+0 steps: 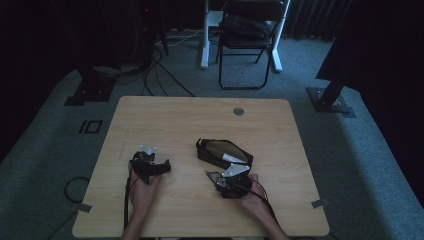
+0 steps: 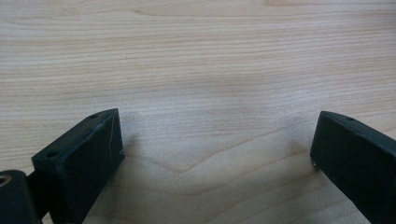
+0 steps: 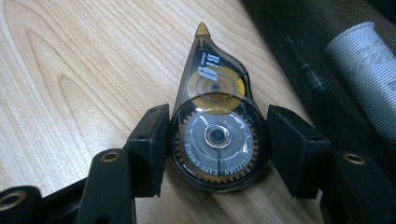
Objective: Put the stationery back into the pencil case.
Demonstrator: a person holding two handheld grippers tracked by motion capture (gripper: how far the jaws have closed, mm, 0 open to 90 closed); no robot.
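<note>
Bracketing correction tape (image 3: 215, 126) | right gripper (image 3: 217, 140) fingers touching/near its sides | left gripper (image 2: 217, 149) wide open, empty

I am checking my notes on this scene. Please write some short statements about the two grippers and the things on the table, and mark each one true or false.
1. The correction tape dispenser lies between the jaws of the right gripper. True.
2. The left gripper holds a pen. False: its jaws stand wide apart over bare table.
3. A black mesh pouch lies on the table near the right gripper. True.
4. The dispenser stands upright on its edge. False: it lies flat.
</note>
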